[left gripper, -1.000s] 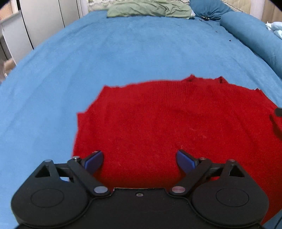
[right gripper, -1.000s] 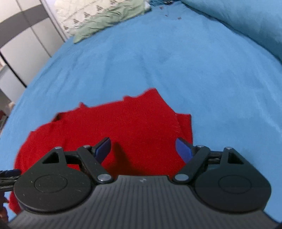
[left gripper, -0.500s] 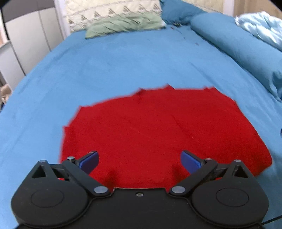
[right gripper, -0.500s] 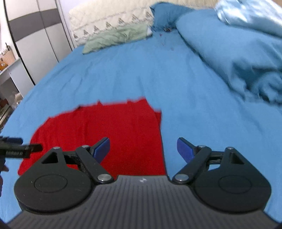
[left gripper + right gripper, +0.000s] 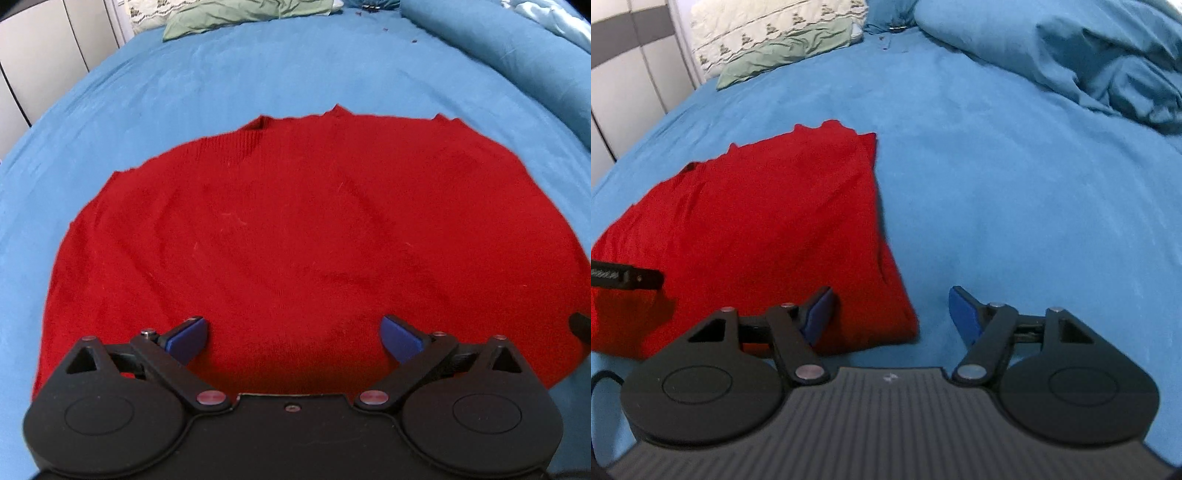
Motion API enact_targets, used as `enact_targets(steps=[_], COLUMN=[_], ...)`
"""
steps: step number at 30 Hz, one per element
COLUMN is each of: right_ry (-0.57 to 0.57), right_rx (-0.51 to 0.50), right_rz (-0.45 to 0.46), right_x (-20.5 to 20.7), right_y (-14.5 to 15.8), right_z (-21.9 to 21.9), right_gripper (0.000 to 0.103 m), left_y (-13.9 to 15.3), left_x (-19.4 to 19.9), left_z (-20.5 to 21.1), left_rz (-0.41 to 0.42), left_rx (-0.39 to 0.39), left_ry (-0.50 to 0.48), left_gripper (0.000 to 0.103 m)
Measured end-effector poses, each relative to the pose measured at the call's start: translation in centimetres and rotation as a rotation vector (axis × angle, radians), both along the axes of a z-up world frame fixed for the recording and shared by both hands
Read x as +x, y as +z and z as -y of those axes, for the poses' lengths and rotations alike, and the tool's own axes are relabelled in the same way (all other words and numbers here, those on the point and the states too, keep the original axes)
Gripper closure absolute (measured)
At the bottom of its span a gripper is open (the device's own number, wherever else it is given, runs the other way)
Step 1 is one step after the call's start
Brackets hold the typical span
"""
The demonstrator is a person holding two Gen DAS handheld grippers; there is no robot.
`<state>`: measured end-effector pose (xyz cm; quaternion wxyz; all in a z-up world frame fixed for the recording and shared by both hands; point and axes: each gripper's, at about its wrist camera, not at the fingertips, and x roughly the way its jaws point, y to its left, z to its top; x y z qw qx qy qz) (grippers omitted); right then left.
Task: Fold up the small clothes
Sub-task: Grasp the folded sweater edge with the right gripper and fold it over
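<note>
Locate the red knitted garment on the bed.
The red knitted garment lies flat on the blue bedsheet, filling the left wrist view's centre and sitting left in the right wrist view, near corner between that gripper's closing jaws.

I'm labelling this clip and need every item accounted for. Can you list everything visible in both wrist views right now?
red garment: one, red knit, lying flat on the bed sheet, near edge by the grippers
bed sheet: one, blue, covering the bed under the garment
duvet: one, blue, bunched along the bed's far right side
green cloth: one, pale green, crumpled at the head of the bed
patterned pillow: one, cream with a small print, behind the green cloth
wardrobe: one, white and grey, left of the bed
left gripper: one, black with blue pads, open above the garment's near edge
right gripper: one, black with blue pads, jaws closing around the garment's near right corner, not yet pressing it
</note>
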<state>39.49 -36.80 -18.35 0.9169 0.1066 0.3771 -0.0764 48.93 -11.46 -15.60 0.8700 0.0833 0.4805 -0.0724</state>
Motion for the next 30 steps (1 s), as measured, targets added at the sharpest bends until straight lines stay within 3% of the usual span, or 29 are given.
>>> enact_targets(steps=[4, 6, 8, 11, 15, 18, 20, 25, 28, 30], right_ry=[0.039, 0.055, 0.070, 0.025, -0.038, 0.012, 0.089, 0.382, 0.628, 0.769], right_rx=[-0.027, -0.020, 0.003, 0.090, 0.309, 0.408, 0.444, 0.531, 0.586, 0.570], right_rz=[-0.012, -0.024, -0.044, -0.059, 0.004, 0.082, 0.131, 0.188, 0.086, -0.028], right_x=[0.2, 0.3, 0.9, 1.2, 1.3, 2.6, 4.3, 9.2, 12.0, 13.2], right_y=[0.1, 0.3, 0.7, 1.7, 4.8, 8.6, 11.4, 15.4, 14.2, 11.3], right_z=[-0.6, -0.9, -1.1, -0.8, 0.4, -0.9, -2.9, -11.5, -18.8, -24.2], right_gripper=[0.043, 0.062, 0.073, 0.075, 0.076, 0.076, 0.076, 0.076, 0.076, 0.076], left_y=[-0.2, -0.2, -0.3, -0.7, -0.5, 1.6, 3.6, 7.1, 6.6, 5.1], left_x=[0.4, 0.9, 1.4, 2.3, 3.1, 3.1, 2.9, 1.2, -0.8, -2.3], left_z=[0.0, -0.1, -0.1, -0.3, -0.6, -3.1, -5.9, -14.4, -19.5, -22.3], left_rz=[-0.021, -0.041, -0.065, -0.099, -0.146, -0.152, -0.126, -0.048, -0.052, -0.077], left_rx=[0.004, 0.003, 0.002, -0.003, -0.024, -0.171, -0.250, -0.239, -0.207, -0.185], left_ry=[0.005, 0.007, 0.008, 0.010, 0.008, 0.025, 0.062, 0.143, 0.195, 0.227], left_gripper=[0.000, 0.000, 0.000, 0.000, 0.000, 0.000, 0.000, 0.000, 0.000, 0.000])
